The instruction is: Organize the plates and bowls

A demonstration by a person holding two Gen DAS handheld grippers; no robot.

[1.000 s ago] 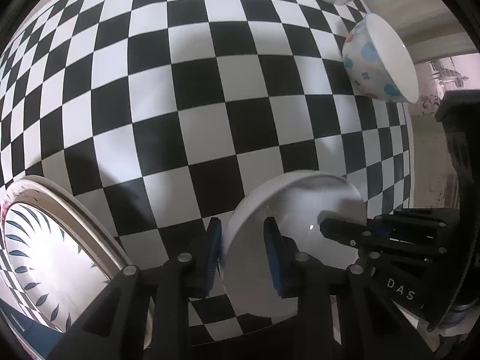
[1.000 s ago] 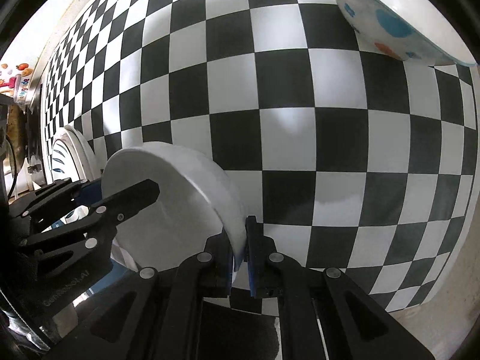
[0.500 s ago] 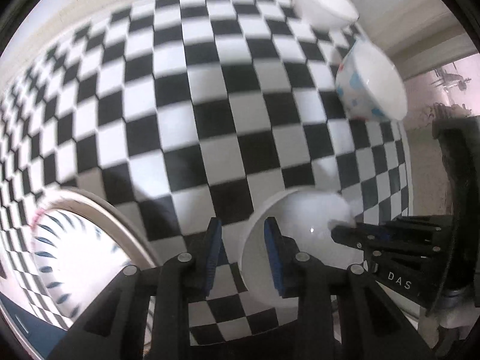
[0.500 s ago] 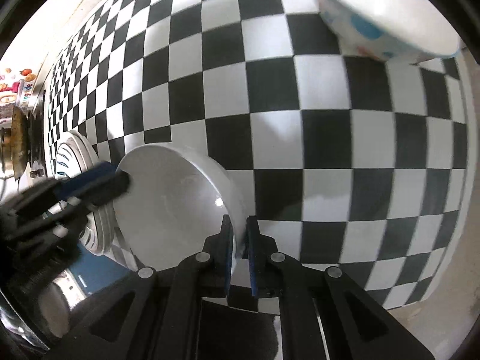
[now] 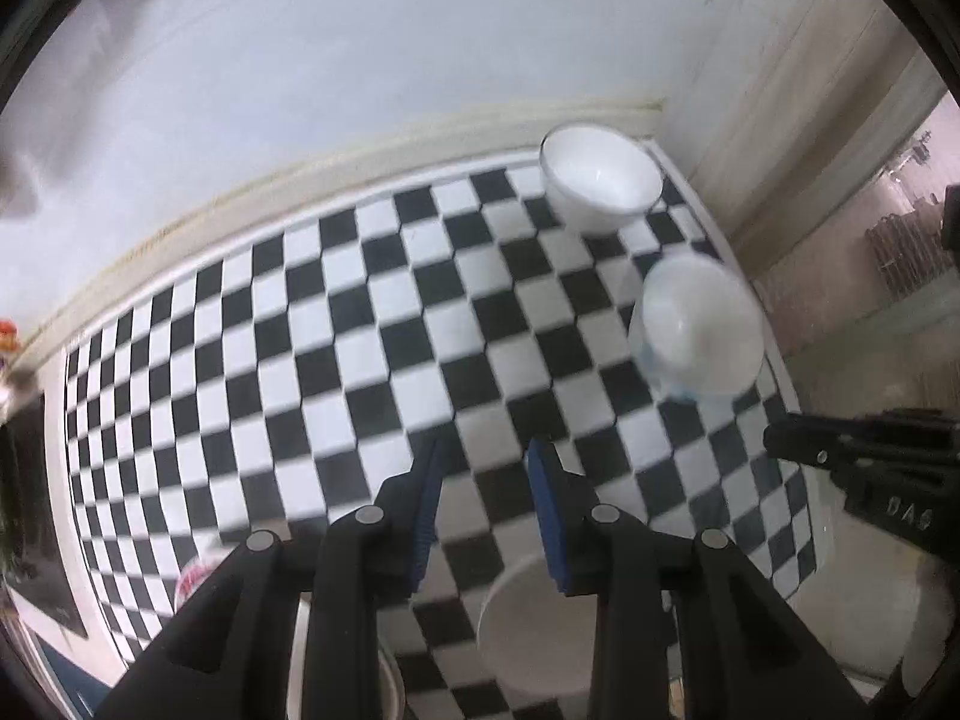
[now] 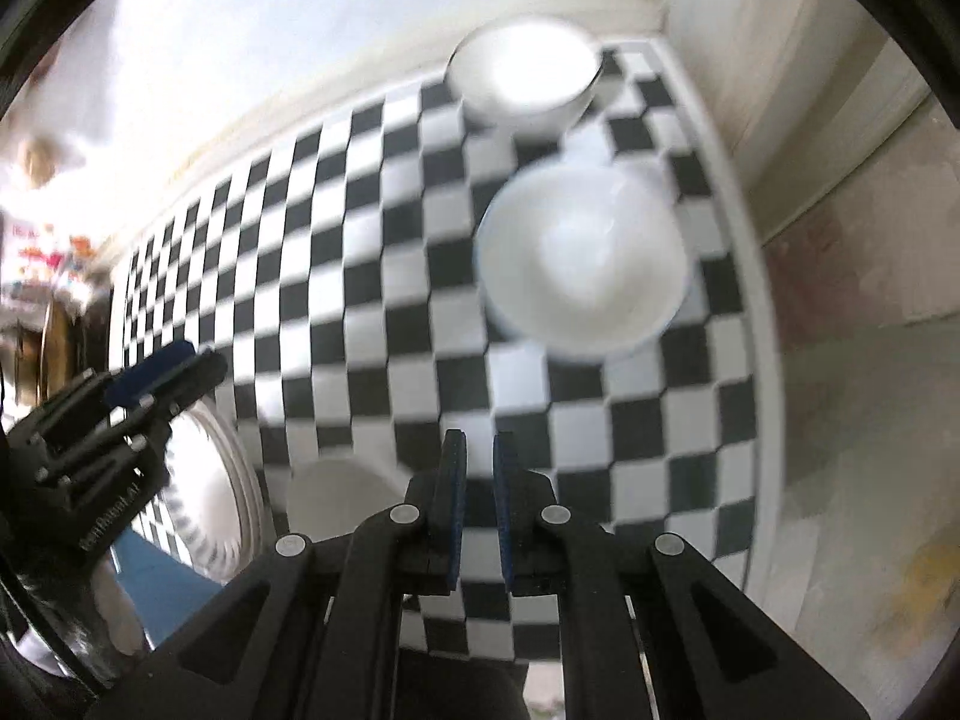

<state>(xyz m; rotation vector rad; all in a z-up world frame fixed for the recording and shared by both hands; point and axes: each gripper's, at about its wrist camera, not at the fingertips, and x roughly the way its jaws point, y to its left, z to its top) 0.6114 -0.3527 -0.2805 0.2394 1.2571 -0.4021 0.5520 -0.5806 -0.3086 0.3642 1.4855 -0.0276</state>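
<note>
1. Landmark: the checked cloth (image 5: 372, 324); on its near edge sits a plain white bowl (image 5: 534, 630), free of both claws, so I judge one bowl just set down and the next pick not yet begun.
2. Left gripper (image 5: 483, 510) hangs above that near edge, jaws narrowly apart, nothing between them; right gripper (image 6: 478, 504) likewise empty, its jaws opening from a slim gap.
3. Toward the cloth's far right corner stand a white bowl (image 5: 600, 186) and, nearer, a blue-spotted bowl (image 5: 699, 330); the next move calls for wider jaws and a reach to one rim.
4. The right wrist view alone shows clearly the patterned plate (image 6: 204, 498) at the cloth's near left edge; the left view barely catches it.
</note>
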